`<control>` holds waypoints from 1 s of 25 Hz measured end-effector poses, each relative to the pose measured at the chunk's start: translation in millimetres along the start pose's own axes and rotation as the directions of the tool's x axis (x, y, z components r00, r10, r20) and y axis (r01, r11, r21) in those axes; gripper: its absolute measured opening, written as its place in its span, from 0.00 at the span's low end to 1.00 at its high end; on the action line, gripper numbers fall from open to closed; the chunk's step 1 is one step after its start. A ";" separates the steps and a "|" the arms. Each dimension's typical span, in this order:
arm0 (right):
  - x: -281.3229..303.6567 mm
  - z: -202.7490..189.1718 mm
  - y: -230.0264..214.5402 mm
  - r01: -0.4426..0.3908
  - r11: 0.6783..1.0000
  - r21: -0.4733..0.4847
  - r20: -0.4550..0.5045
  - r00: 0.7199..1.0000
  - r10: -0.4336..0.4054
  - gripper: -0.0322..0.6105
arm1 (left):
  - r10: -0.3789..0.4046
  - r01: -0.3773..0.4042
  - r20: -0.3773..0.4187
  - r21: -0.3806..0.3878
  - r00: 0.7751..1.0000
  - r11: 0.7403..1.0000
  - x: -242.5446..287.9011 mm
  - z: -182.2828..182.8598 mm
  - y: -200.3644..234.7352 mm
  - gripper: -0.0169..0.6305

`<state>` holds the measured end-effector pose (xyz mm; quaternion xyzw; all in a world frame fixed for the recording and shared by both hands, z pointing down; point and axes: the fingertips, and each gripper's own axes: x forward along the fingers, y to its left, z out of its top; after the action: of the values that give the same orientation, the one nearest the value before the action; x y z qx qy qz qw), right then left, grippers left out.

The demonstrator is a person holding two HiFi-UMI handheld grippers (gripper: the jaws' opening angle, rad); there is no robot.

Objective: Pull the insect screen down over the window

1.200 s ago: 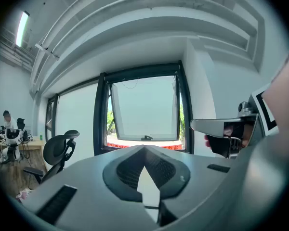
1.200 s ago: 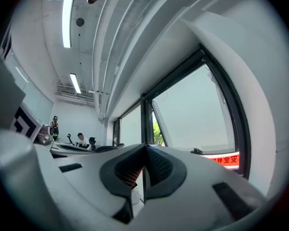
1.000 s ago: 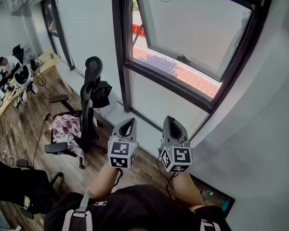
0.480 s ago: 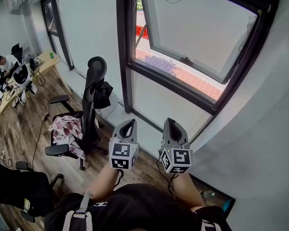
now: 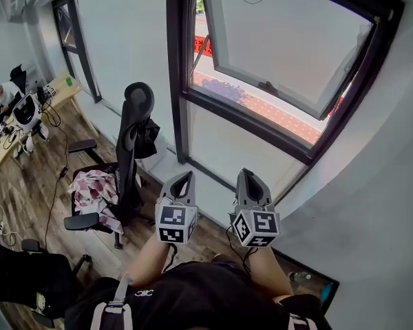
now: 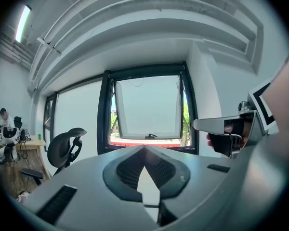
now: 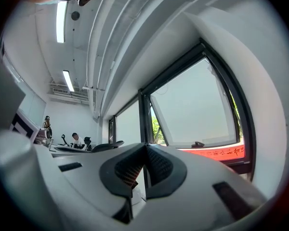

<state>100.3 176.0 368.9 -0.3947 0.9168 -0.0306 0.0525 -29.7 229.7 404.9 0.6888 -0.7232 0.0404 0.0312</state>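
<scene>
The black-framed window (image 5: pixel 275 60) has its sash tilted open outward, with a handle (image 5: pixel 267 86) on the sash's lower rail. No screen is seen across the opening. My left gripper (image 5: pixel 181 179) and right gripper (image 5: pixel 246 177) are held side by side below the sill, pointing at the window wall. Both are shut with nothing between the jaws. In the left gripper view the closed tips (image 6: pixel 143 148) point just under the window (image 6: pixel 147 107), and the right gripper (image 6: pixel 221 125) shows at the right. In the right gripper view the closed tips (image 7: pixel 145 146) stand left of the window (image 7: pixel 197 105).
A black office chair (image 5: pixel 131 136) stands left of the window, and a second chair in front of it carries a patterned cloth (image 5: pixel 93 184). People sit at a desk (image 5: pixel 14 108) far left. A white wall (image 5: pixel 378 184) closes the right side. A bottle (image 5: pixel 299 277) lies on the floor.
The person and both grippers have edged slightly toward the window wall. Both pairs of jaws stay shut.
</scene>
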 end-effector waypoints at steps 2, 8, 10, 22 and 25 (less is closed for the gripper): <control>7.2 -1.0 -2.8 0.009 1.000 -0.008 0.003 1.000 -0.009 0.05 | 0.000 0.000 -0.001 -0.001 1.000 1.000 5.9 -0.7 5.0 0.05; 45.1 -13.9 -17.3 0.003 1.000 0.021 -0.003 1.000 -0.003 0.05 | 0.015 -0.015 -0.013 0.001 1.000 1.000 43.0 -5.9 24.0 0.05; 62.2 -16.7 -25.3 0.005 1.000 0.022 -0.007 1.000 -0.005 0.05 | 0.015 -0.015 -0.017 0.003 1.000 1.000 59.5 -6.4 29.4 0.05; 185.2 -16.4 -91.6 -0.014 1.000 -0.021 -0.006 1.000 0.014 0.05 | 0.051 -0.051 0.015 -0.003 0.999 0.999 190.7 18.8 63.0 0.05; 214.4 -11.4 -115.0 -0.015 1.000 -0.018 0.001 1.000 0.015 0.05 | 0.050 -0.049 0.042 -0.007 0.998 0.999 226.3 32.8 63.2 0.05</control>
<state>35.4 -58.6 376.0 -0.3881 0.9200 -0.0217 0.0495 -103.6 4.6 394.2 0.6712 -0.7407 0.0244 0.0168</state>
